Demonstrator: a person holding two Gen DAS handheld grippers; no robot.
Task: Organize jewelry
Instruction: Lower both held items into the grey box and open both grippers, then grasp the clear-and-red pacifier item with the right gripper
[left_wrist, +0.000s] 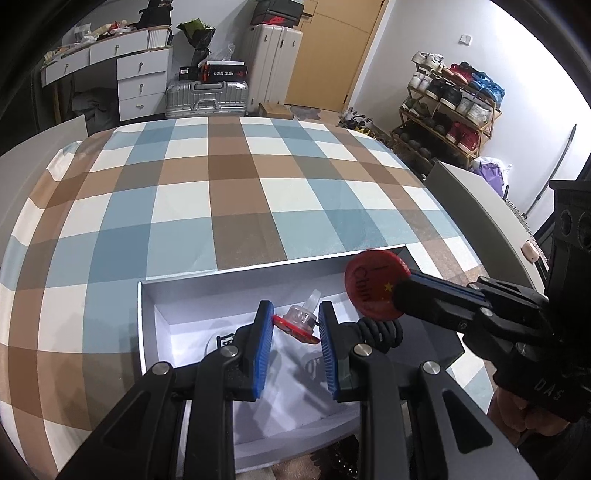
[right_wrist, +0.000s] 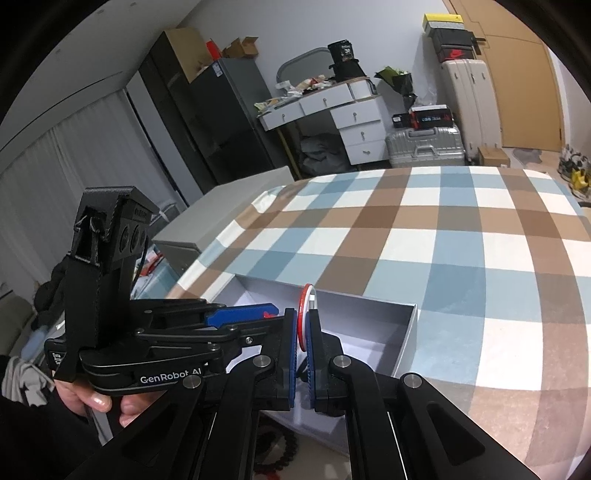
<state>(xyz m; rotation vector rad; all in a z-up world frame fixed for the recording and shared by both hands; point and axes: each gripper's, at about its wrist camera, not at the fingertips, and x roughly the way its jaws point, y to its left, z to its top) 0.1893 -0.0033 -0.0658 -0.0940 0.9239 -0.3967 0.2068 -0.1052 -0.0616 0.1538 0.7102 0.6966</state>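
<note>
Over the open grey box (left_wrist: 147, 321) on the checked cloth (left_wrist: 221, 177), the left wrist view shows the left gripper (left_wrist: 295, 328) clamped on a small clear piece with a red base (left_wrist: 297, 320), held tilted above the box floor. To its right, the right gripper (left_wrist: 400, 290) pinches a red badge (left_wrist: 369, 284) by its edge, face toward the camera, near the box's far right corner.

In the right wrist view, the right gripper (right_wrist: 302, 334) grips the badge (right_wrist: 303, 314) edge-on above the box (right_wrist: 369, 306). The left gripper (right_wrist: 271, 312) sits just to its left, held by a hand (right_wrist: 92, 400).
</note>
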